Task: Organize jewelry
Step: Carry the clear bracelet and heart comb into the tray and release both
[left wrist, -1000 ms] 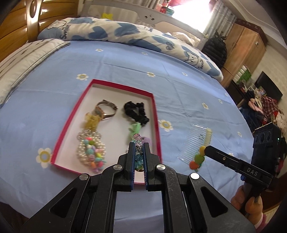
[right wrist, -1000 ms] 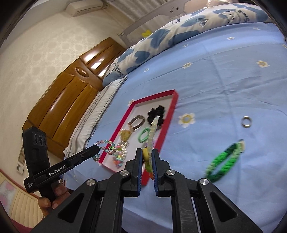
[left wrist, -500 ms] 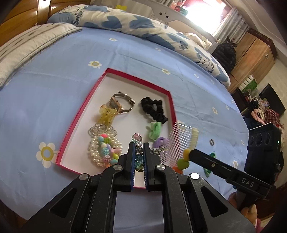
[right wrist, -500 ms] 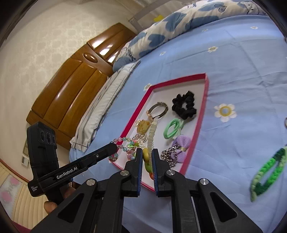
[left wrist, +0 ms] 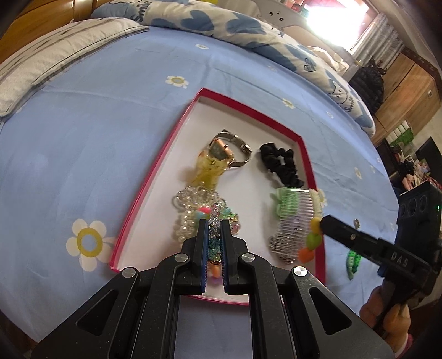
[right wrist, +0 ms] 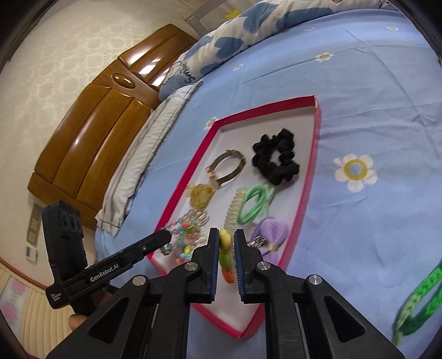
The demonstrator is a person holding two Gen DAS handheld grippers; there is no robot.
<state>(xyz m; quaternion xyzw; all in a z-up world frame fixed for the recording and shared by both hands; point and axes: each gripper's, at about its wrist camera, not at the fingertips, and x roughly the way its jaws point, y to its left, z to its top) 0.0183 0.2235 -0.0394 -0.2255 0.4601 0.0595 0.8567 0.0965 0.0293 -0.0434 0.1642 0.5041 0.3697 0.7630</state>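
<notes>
A red-rimmed white tray (left wrist: 165, 143) (right wrist: 315, 143) lies on the blue bed sheet. It holds a watch (left wrist: 232, 149), a black scrunchie (left wrist: 281, 165), a green hair tie (right wrist: 254, 204), a purple piece (right wrist: 272, 230) and a pearl bracelet (left wrist: 187, 221). My left gripper (left wrist: 214, 223) is shut on a colourful bead bracelet (left wrist: 215, 243) low over the tray's near left. My right gripper (right wrist: 226, 234) holds a clear hair comb (left wrist: 297, 218) with coloured beads (right wrist: 225, 256) over the tray's right side; its jaws stand slightly parted.
A green braided bracelet (right wrist: 417, 298) lies on the sheet right of the tray, also in the left wrist view (left wrist: 353, 261). A small ring (left wrist: 356, 221) lies nearby. Pillows (left wrist: 193, 19) and a wooden headboard (right wrist: 105, 121) are beyond.
Both grippers moved forward over the tray. The comb came from the sheet at the right to above the green tie and purple piece. The right jaws have widened a little.
</notes>
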